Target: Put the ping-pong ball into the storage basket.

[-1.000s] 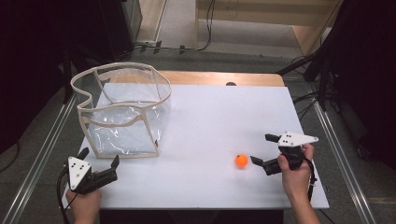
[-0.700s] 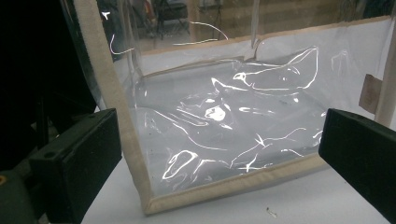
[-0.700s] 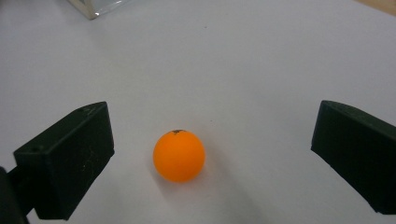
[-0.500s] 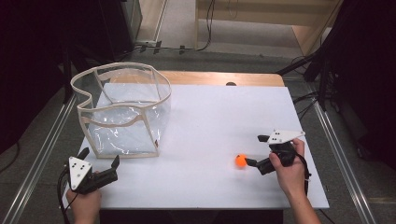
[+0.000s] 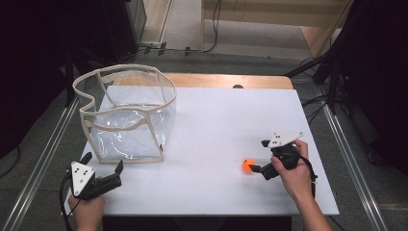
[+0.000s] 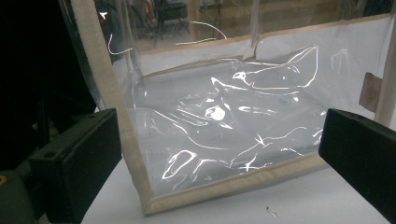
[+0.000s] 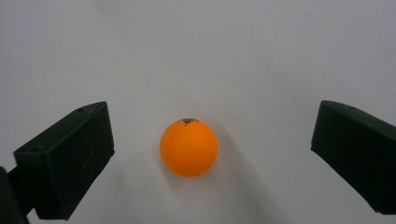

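A small orange ball [image 5: 248,165] [image 7: 188,147] rests on the white table [image 5: 216,110] toward the front right. My right gripper [image 5: 260,156] [image 7: 212,127] is open just right of it, jaws spread wide on either side of the ball without touching it. At the left stands a clear plastic bag [image 5: 126,113] [image 6: 224,130] with beige trim, upright and open at the top, nothing visible inside. My left gripper [image 5: 102,162] [image 6: 222,130] is open near the front left corner, pointing at the bag's near bottom edge, a short way from it.
A wooden strip [image 5: 216,80] runs along the table's far edge, with a small dark spot [image 5: 237,86] on it. Metal rails [image 5: 43,159] flank both sides of the table. Bare white surface lies between the bag and the ball.
My right gripper has moved left and nearer to the ball, which now sits between its open jaws. The ball, bag and left gripper have stayed put.
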Demonstrator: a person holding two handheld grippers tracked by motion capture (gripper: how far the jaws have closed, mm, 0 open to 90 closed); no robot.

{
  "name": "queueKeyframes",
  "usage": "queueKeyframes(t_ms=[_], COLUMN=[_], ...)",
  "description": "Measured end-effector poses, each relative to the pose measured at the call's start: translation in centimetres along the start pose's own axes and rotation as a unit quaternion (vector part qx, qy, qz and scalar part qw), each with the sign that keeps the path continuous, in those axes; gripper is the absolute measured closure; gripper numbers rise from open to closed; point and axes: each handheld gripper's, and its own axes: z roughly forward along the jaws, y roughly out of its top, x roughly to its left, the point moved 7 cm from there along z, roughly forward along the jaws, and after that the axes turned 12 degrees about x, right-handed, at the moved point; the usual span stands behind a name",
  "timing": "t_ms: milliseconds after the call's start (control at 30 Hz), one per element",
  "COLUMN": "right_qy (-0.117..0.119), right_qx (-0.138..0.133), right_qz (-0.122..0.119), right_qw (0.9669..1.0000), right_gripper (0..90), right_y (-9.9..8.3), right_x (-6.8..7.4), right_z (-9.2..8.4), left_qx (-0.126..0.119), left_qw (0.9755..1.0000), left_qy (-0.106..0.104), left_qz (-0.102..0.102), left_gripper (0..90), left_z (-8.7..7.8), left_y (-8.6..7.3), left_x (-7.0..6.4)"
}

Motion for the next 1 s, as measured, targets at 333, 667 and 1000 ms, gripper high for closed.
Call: queueKeyframes(t_ms=[333, 667, 1000], right_qy=[0.007, 0.010, 0.012], right_qx=[0.038, 0.075, 0.112], right_qz=[-0.016, -0.022, -0.033], right_qw=[0.9991, 0.9969, 0.9930], right_gripper=[0.0, 0.0, 0.0], right_y=[0.2, 0.0, -0.2], right_x=[0.5, 0.9, 1.1], right_z=[0.9, 1.8, 2.7], left_qx=[0.000, 0.001, 0.002], left_qw=[1.0000, 1.0000, 1.0000], left_qy=[0.000, 0.000, 0.002], left_qz=[0.000, 0.002, 0.005], left_gripper=[0.0, 0.0, 0.0], left_z=[0.0, 0.0, 0.0], left_y=[0.0, 0.0, 0.0], left_x=[0.0, 0.0, -0.1])
